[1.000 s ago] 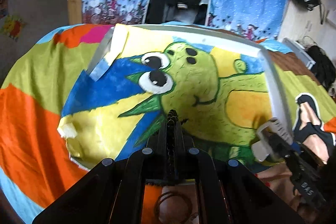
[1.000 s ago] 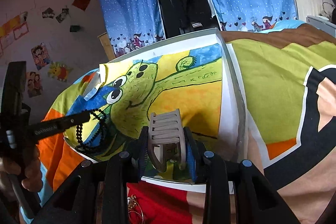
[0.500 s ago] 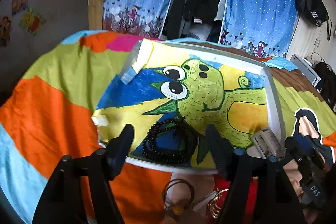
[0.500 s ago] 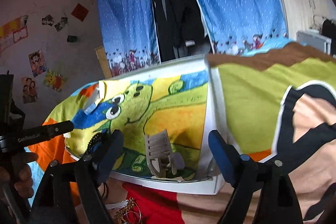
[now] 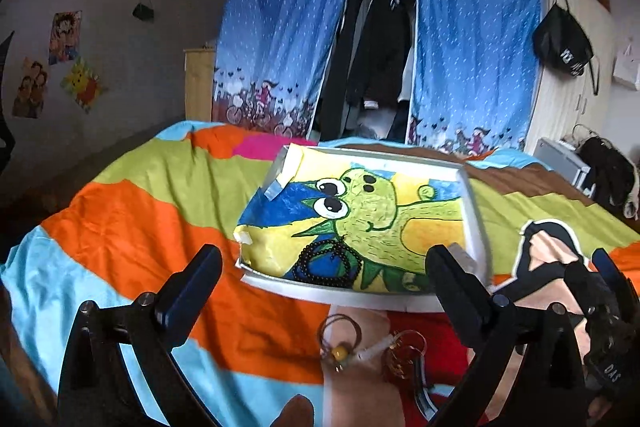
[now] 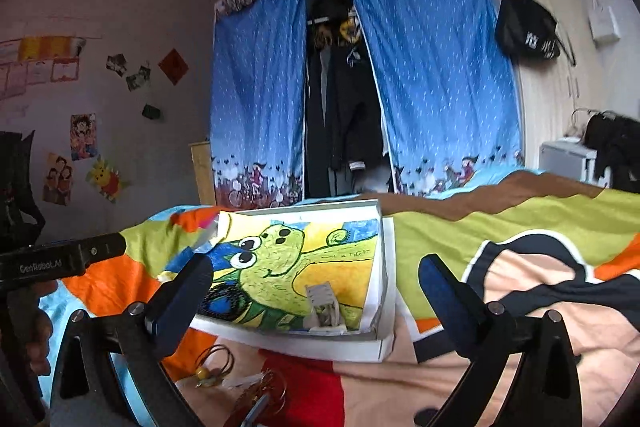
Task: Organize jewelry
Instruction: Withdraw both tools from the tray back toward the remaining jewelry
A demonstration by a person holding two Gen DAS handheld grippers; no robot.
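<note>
Both my left gripper (image 5: 324,279) and right gripper (image 6: 316,285) hang with jaws released. The thin wire hoops (image 5: 340,333) lie on the bed (image 5: 132,227), just before the box (image 5: 360,297). They look light, springy and tangle-prone, so I'd pinch one rim.

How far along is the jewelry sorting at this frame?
Done: black bead necklace and grey hair claw lie inside the white box. In hand: nothing; left gripper and right gripper are open. Left: loose hoops and gold pieces on the bedspread.
</note>
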